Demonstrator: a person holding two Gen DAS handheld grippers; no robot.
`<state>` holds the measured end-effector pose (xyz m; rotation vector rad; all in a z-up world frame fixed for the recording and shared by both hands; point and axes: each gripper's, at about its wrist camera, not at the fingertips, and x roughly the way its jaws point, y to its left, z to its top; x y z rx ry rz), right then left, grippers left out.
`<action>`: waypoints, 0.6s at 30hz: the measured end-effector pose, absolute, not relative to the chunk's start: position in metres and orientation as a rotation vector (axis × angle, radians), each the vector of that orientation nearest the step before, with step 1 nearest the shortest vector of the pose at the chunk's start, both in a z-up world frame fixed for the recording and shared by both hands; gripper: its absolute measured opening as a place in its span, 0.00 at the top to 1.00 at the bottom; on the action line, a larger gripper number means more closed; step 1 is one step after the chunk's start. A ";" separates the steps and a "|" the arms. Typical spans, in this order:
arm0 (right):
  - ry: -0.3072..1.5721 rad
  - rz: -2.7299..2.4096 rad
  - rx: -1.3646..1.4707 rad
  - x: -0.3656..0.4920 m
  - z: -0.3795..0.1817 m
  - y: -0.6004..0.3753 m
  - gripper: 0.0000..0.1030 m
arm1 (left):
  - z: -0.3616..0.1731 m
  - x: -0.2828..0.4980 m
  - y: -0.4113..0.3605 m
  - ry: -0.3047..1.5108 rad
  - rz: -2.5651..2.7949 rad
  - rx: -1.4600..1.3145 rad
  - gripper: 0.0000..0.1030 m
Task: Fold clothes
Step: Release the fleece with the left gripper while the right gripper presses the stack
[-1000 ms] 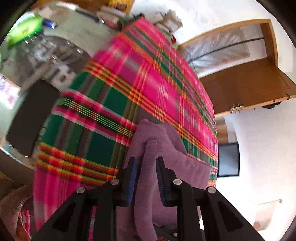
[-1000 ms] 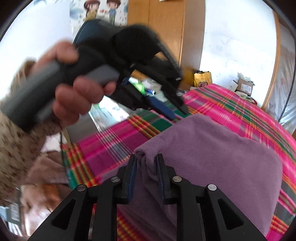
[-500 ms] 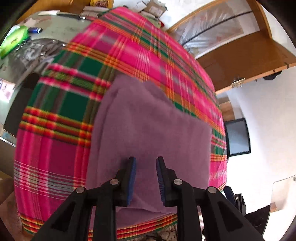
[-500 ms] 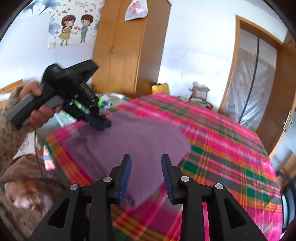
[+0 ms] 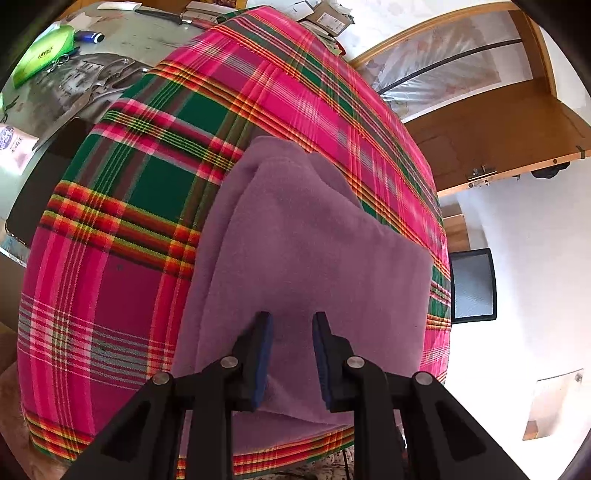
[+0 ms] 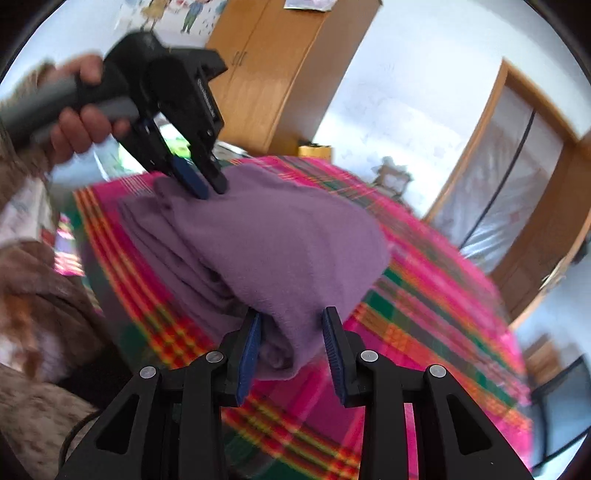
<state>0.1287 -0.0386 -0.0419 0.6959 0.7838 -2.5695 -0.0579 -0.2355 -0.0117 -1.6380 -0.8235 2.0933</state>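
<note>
My left claw [image 6: 207, 184] and right claw [image 6: 291, 347] both gape, gripping nothing (garment [image 5: 314, 236] mostly folded on the bed [image 5: 110, 295]); I'd square the layered edges first.

No text clear enough to read

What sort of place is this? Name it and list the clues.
Most likely a bedroom at home: a bed under a pink plaid cover, a tall wooden wardrobe, and a cartoon wall sticker. A purple garment lies on the bed.
</note>
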 end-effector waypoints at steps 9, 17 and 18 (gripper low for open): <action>0.852 -2.619 0.642 0.124 -0.049 -0.048 0.66 | -0.014 -0.060 -0.235 -0.844 2.089 -1.648 0.78; 0.592 -2.715 0.673 0.113 -0.031 -0.017 0.68 | -0.015 -0.059 -0.235 -0.869 2.066 -1.644 0.78; 0.552 -2.717 0.690 0.112 -0.030 -0.013 0.68 | -0.016 -0.058 -0.235 -0.869 2.062 -1.643 0.78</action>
